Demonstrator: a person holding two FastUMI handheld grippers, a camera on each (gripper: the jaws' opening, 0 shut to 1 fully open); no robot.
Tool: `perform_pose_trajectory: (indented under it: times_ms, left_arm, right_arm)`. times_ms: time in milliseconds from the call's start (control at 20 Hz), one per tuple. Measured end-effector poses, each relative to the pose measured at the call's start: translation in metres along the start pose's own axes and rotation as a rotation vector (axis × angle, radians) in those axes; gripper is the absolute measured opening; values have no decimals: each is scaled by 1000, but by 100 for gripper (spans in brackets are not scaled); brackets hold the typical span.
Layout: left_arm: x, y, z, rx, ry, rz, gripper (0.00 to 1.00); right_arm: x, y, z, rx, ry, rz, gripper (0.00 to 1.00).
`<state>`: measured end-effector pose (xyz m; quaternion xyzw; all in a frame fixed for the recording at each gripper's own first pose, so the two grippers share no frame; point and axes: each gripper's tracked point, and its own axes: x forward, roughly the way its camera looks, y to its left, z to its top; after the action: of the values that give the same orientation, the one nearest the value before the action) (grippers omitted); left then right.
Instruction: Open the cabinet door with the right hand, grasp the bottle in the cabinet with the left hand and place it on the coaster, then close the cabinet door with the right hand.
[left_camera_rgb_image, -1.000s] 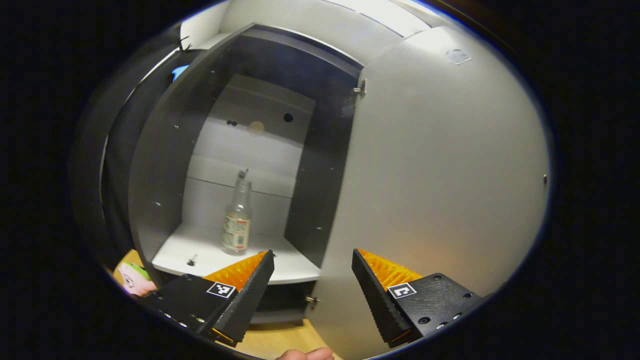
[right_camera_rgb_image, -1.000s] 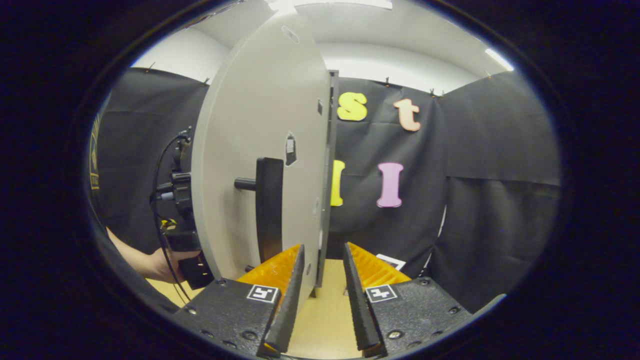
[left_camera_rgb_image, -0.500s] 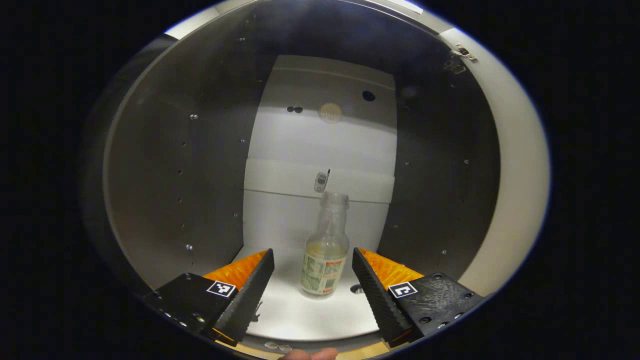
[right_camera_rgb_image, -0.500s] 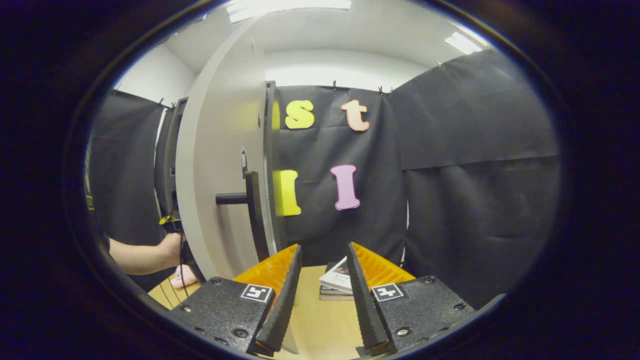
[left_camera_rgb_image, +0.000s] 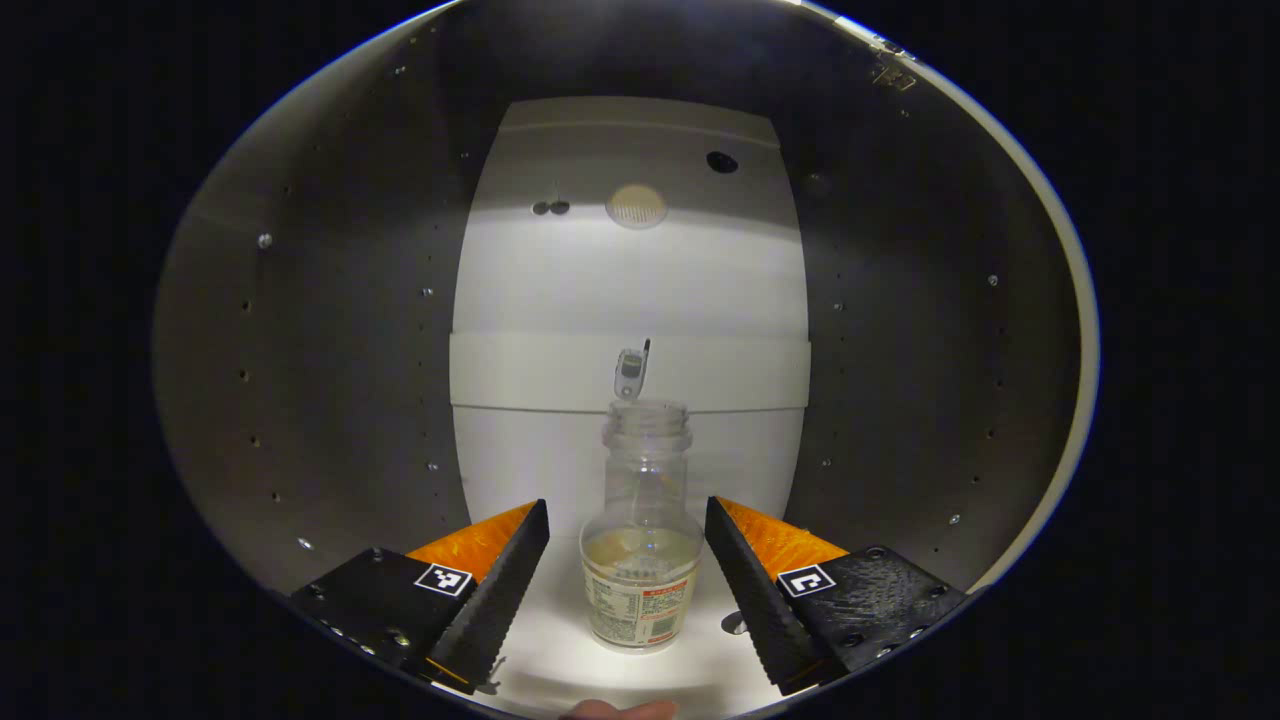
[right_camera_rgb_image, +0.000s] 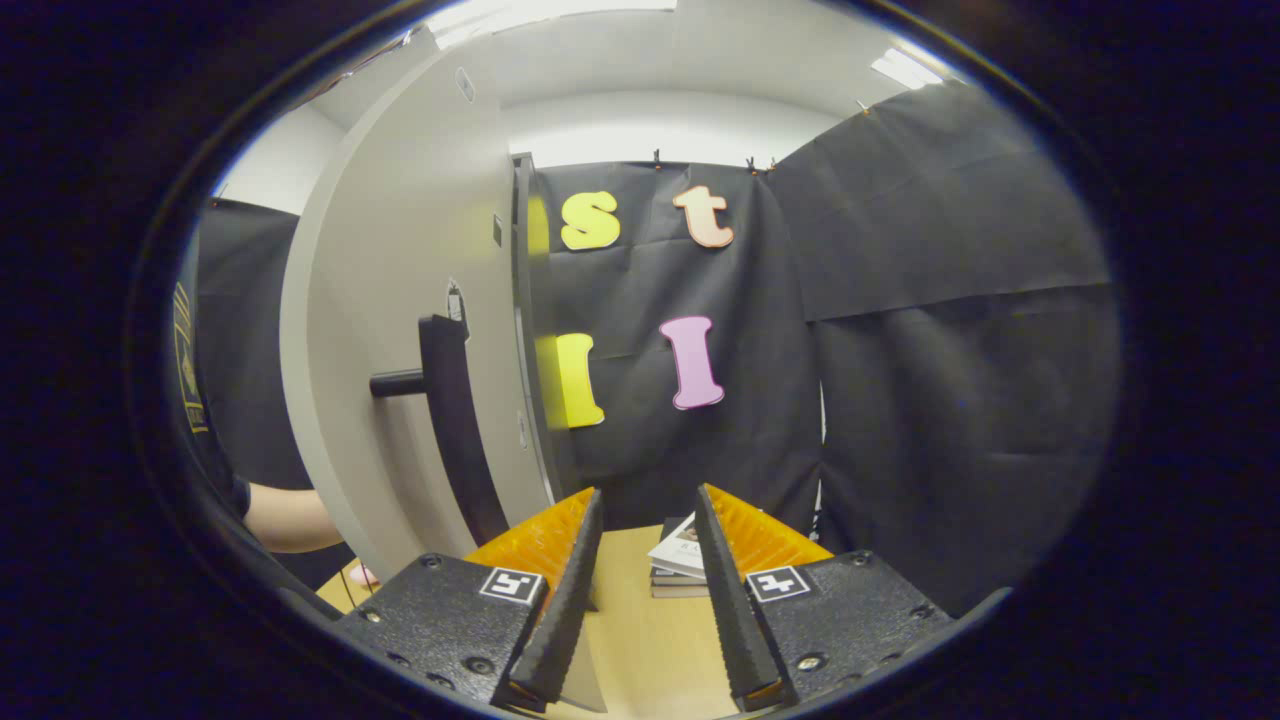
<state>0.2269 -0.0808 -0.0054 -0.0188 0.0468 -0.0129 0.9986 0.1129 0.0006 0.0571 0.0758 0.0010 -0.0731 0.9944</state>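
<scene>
Left hand-held gripper (left_camera_rgb_image: 627, 520) inside cabinet (left_camera_rgb_image: 300, 350), jaws wide apart, empty. Bottle (left_camera_rgb_image: 641, 540) dead ahead between fingers, not touched by either; upright on cabinet floor, long axis vertical, neck uncapped. Side walls well clear both sides, back wall behind bottle; open room above. Judgement: squeeze on body comes next. Right hand-held gripper (right_camera_rgb_image: 647, 510) parted, empty, beside open door (right_camera_rgb_image: 400, 330), handle (right_camera_rgb_image: 450, 420) to its left; books (right_camera_rgb_image: 680, 560) on bench (right_camera_rgb_image: 630, 640) ahead.
</scene>
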Motion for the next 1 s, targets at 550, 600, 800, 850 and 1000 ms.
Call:
perform_pose_trajectory:
  times_ms: [550, 600, 800, 850, 1000]
  left_arm:
    - [-1, 11, -3, -5, 78, 46, 73]
    - [-5, 13, 1, 0, 65, 52, 73]
    - [-48, 23, 30, -7, 1, 58, 73]
    - [-62, 33, 39, -4, -22, 72, 73]
    - [-114, 60, 53, 12, -69, 132, 72]
  right_arm:
    - [30, 1, -9, 26, 45, 98, 61]
    - [30, 2, -9, 31, 51, 117, 61]
    - [36, 6, -10, 65, 61, 216, 60]
    - [38, 7, -15, 83, 77, 245, 64]
    - [42, 11, -19, 120, 96, 332, 74]
